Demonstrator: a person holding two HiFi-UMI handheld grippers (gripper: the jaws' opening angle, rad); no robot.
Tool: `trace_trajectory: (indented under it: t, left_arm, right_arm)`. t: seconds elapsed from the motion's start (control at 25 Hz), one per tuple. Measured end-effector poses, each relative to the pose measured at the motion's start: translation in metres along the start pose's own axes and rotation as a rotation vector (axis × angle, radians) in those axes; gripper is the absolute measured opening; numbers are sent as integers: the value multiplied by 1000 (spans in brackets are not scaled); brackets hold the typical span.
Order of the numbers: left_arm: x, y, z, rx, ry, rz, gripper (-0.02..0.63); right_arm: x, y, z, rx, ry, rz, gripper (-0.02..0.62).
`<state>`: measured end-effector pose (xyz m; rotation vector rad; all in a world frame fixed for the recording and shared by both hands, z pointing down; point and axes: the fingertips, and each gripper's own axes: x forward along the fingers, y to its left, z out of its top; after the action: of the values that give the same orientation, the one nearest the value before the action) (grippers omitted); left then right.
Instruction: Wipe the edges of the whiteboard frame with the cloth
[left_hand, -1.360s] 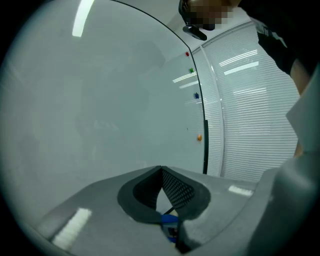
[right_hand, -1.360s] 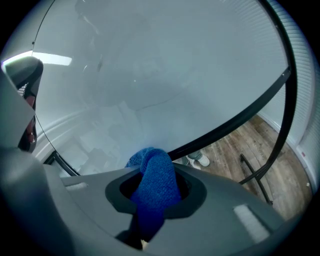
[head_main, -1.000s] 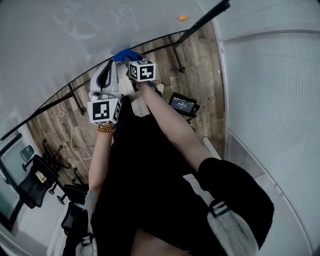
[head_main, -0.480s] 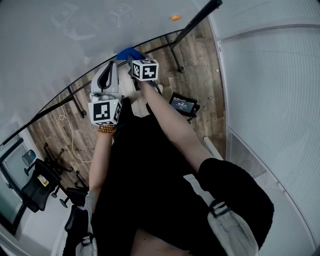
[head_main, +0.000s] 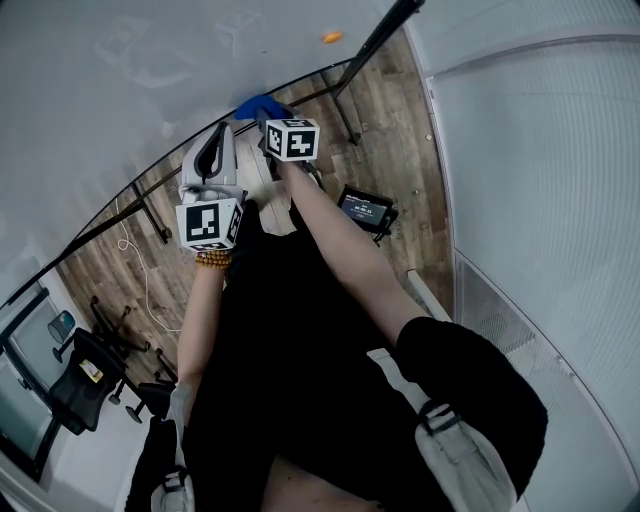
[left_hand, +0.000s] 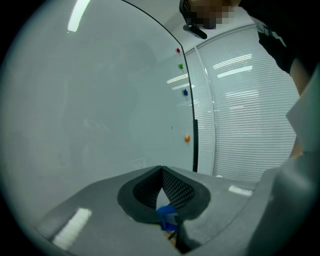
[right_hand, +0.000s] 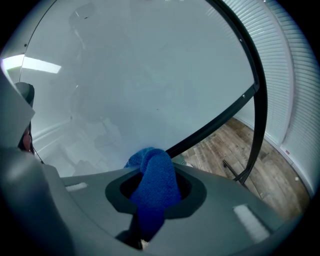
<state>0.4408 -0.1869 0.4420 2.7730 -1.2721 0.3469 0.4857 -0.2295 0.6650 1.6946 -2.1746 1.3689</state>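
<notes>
Wood-plank floor (head_main: 400, 125) runs in a band under the whiteboard (head_main: 120, 80), pale brown boards all the way across. The board's black stand feet (head_main: 347, 108) sit right on the planks, one near the right end, another (head_main: 150, 195) further left. Just beside the right one, a small black device (head_main: 365, 208) with a lit screen rests on the boards. A thin white cable (head_main: 143, 270) trails loose over the wood on the left. Down in the left corner, black office chairs (head_main: 80, 375) stand on their wheeled bases.
</notes>
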Motion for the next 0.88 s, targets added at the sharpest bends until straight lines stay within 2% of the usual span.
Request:
trace_trajectory:
  t: [0.44,0.88]
  left_arm:
    - [6,-3,1,4,10,-28,0]
    - [15,-14,4,10,10,-65,0]
  right_arm:
    - [-7,-17,13,35,-36,-41,89]
    - [-22,-52,30,102,-93,-109,89]
